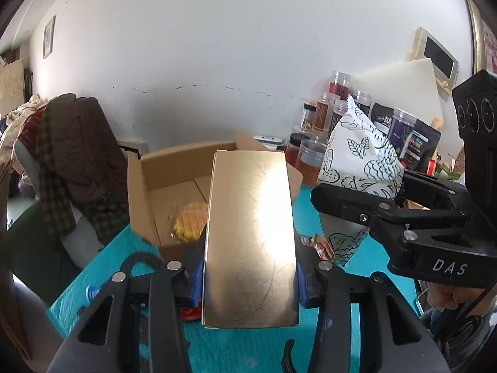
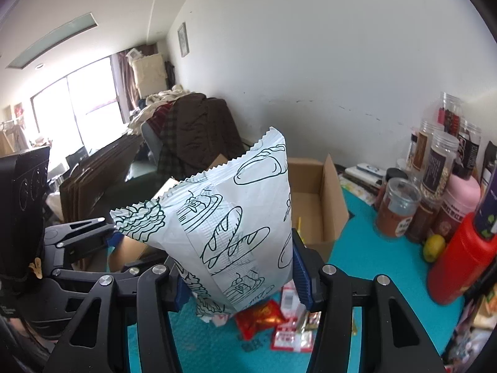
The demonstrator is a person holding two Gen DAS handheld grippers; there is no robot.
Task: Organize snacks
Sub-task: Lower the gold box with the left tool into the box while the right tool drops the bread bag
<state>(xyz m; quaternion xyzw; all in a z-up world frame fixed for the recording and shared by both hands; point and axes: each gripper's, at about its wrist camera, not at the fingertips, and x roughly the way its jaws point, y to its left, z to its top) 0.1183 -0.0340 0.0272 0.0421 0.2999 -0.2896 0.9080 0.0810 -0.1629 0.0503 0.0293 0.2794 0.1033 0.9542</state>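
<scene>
both cameras sit close behind their own fingers, angled down over the teal table (image 1: 372, 267). both views share the cardboard box (image 1: 161, 168), upper centre, and the jars (image 2: 435, 168) at right.

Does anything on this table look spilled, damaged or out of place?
Nothing is spilled or damaged. A few small snack packets lie loose on the teal mat outside the cardboard box, which holds only a yellow waffle-like snack.

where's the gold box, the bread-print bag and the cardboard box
gold box (image 1: 250, 236), left wrist view, middle of its shiny top face
bread-print bag (image 2: 230, 217), right wrist view, centre of its printed front
cardboard box (image 1: 174, 168), left wrist view, inner back wall
</scene>
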